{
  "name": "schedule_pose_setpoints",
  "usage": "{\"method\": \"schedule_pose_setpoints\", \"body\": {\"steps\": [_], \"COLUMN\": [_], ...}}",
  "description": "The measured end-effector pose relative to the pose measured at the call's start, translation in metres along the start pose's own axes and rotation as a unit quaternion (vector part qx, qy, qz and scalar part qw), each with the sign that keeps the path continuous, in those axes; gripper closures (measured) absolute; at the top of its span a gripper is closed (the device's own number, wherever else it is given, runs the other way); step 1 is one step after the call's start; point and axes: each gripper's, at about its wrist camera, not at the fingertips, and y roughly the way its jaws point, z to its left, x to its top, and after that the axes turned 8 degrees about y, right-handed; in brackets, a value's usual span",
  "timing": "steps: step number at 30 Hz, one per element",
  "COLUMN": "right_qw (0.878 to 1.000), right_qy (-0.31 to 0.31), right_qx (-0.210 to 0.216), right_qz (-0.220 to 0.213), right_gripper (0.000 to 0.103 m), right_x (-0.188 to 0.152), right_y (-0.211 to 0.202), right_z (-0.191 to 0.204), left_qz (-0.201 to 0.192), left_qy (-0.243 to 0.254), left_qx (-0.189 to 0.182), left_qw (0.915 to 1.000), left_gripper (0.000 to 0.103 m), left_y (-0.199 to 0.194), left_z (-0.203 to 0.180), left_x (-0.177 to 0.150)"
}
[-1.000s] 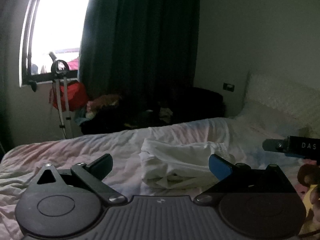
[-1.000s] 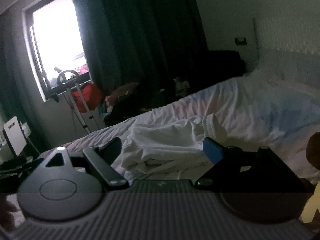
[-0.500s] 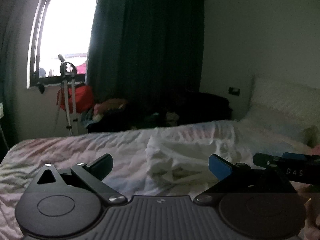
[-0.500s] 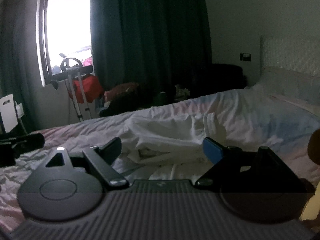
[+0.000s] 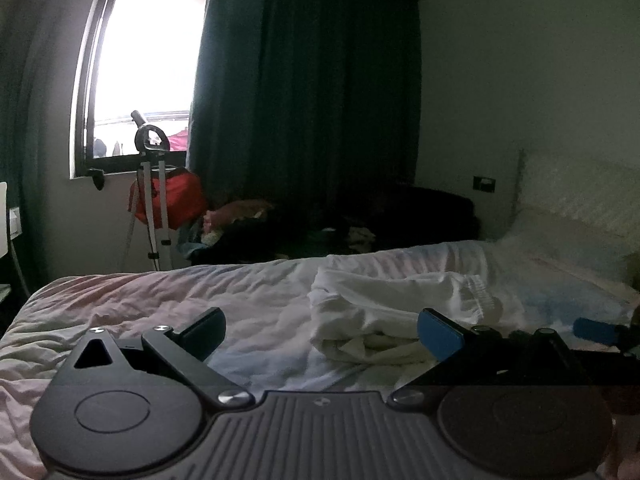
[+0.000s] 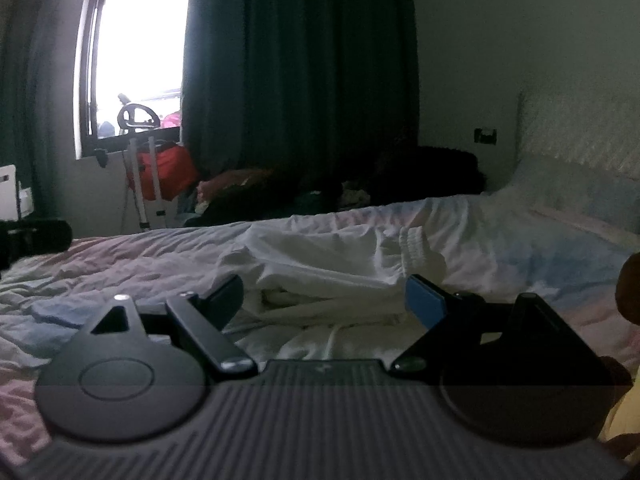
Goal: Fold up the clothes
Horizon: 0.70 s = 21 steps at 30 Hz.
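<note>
only the left wrist view shows both gripper (image 5: 320, 332) sets apart, white garment (image 5: 384, 316) ahead

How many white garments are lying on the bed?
1: a crumpled white garment lies on the bed, ahead of both open grippers. More pieces may be hidden in its folds.

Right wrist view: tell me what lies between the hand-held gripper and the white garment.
Nothing but rumpled bedsheet. The open right hand-held gripper faces the crumpled white garment, not yet touching it.
</note>
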Motion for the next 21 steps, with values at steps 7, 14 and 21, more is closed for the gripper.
{"method": "schedule_pose_setpoints", "body": {"steps": [7,14,21], "right_qw": [1.000,1.000,1.000], "right_qy": [0.019,0.023,0.023], "right_qx": [-0.002,-0.004,-0.008], "right_qz": [0.005,0.017,0.020], "right_gripper": [0.013,0.013,0.013], "right_x": [0.002,0.001,0.001], "right_y": [0.003,0.007,0.007], "right_z": [-0.007,-0.004,-0.003], "left_qz": [0.009,0.010,0.016], "left_qy": [0.005,0.010,0.006], "left_qx": [-0.013,-0.009,-0.010], "left_qw": [0.9999,0.9999,0.9998], "left_gripper": [0.000,0.000,0.000], "left_y": [0.005,0.009,0.010], "left_z": [-0.004,-0.006,-0.003], "left_x": [-0.009,-0.012,-0.015]}}
